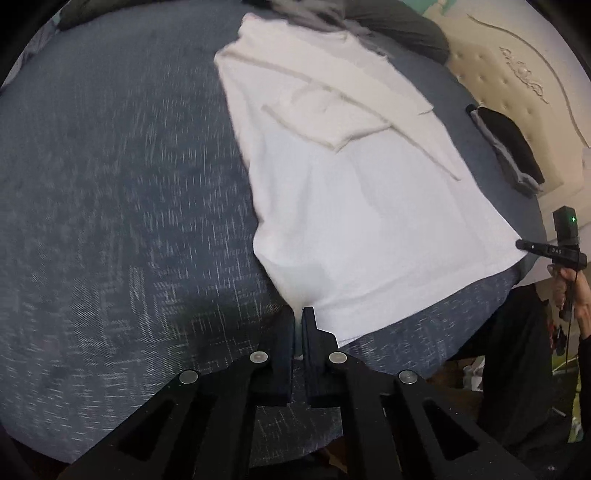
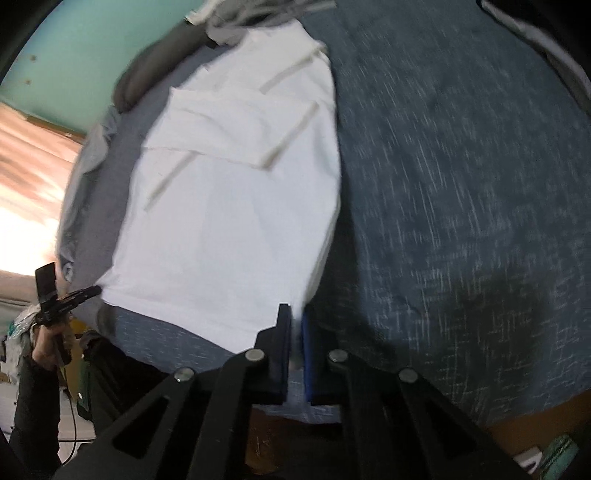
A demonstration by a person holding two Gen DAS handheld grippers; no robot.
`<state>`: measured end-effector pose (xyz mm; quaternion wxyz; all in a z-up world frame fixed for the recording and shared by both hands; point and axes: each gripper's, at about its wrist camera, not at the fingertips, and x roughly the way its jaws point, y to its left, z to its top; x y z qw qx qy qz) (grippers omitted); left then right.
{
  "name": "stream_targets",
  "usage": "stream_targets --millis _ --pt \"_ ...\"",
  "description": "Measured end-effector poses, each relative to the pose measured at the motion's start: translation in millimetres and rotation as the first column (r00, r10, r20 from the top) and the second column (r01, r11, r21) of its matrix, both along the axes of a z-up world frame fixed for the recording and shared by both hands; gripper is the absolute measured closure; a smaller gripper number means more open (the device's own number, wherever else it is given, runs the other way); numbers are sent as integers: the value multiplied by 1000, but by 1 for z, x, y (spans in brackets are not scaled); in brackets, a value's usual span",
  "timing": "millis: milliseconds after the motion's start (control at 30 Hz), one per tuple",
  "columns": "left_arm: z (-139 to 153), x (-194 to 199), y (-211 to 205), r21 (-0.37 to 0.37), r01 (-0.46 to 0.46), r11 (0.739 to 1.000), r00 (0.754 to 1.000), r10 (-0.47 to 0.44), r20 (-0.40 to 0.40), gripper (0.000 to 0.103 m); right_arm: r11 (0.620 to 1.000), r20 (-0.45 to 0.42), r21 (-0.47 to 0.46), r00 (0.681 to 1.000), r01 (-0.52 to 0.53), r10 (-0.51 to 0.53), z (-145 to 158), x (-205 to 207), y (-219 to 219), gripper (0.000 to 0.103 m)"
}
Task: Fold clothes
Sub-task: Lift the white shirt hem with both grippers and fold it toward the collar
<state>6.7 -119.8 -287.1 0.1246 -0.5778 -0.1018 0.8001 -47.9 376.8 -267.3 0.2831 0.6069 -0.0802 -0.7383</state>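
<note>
A white shirt lies flat on the blue-grey bed, sleeves folded in over its body. My left gripper is shut on one bottom hem corner, and the cloth is bunched between its black fingers. In the right wrist view my right gripper is shut on the other hem corner of the shirt. Each gripper also shows in the other's view: the right gripper held by a hand at the far right, the left gripper at the far left.
A folded black and grey garment lies by the cream headboard. Dark and grey clothes are heaped beyond the shirt's collar. A grey cloth hangs at the bed's edge. Bare bedspread stretches beside the shirt.
</note>
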Motion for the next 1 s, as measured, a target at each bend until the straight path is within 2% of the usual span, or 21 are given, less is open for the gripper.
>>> stream_targets --millis 100,300,633,1000 --pt "19 6 -2 -10 21 1000 999 -21 -35 100 1000 -27 -28 1000 -10 9 15 -3 11 98" --pt "46 25 -4 -12 51 999 994 -52 -96 100 998 -66 -56 997 -32 28 40 21 22 98" --pt "65 43 -12 -7 57 998 988 -57 -146 100 991 -119 -106 991 -77 64 62 39 19 99" --pt "95 62 -20 -21 88 996 976 -91 -196 100 984 -140 -149 987 -98 77 82 53 28 99"
